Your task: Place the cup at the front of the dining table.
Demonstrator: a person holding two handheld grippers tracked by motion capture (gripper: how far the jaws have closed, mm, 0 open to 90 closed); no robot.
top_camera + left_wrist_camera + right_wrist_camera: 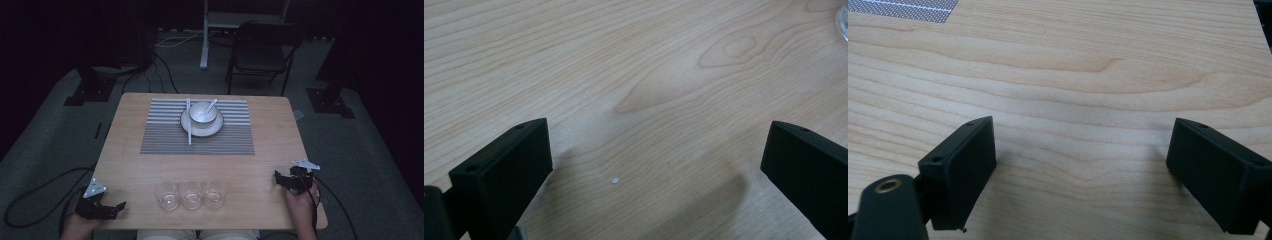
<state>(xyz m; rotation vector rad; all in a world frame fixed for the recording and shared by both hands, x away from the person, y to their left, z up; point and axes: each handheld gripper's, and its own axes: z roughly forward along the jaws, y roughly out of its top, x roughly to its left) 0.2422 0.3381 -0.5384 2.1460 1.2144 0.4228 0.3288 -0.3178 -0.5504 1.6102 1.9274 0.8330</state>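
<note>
1. High view: the left gripper (pixel 111 209) rests at the near left corner of the table (pixel 125 150), jaws wide and holding nothing, the person's hand behind it at the near edge; it points along the near edge toward the three glasses (pixel 191 194), which stand in a row at the middle of that edge, the left glass (pixel 167 195) nearest it. The right gripper (pixel 284 181) sits near the near right corner, also spread and empty, angled toward the row. At the far edge a striped placemat (pixel 165 140) carries a saucer (pixel 186 125) with a bowl (pixel 202 112) and spoon (pixel 212 105), and a chopstick (pixel 189 125) lies across the saucer's left side

2. Left gripper view: both black jaws stand wide over bare wood, low and close to the tabletop; a glass rim just shows at the top right corner (pixel 843 20). Judged from this, the step in hand is the approach to a glass: keep the jaws level, straddle the wall squarely at mid height, close gently

3. Right gripper view: jaws wide over bare wood, a corner of the placemat (pixel 903 9) at top left; nothing lies between them
</note>
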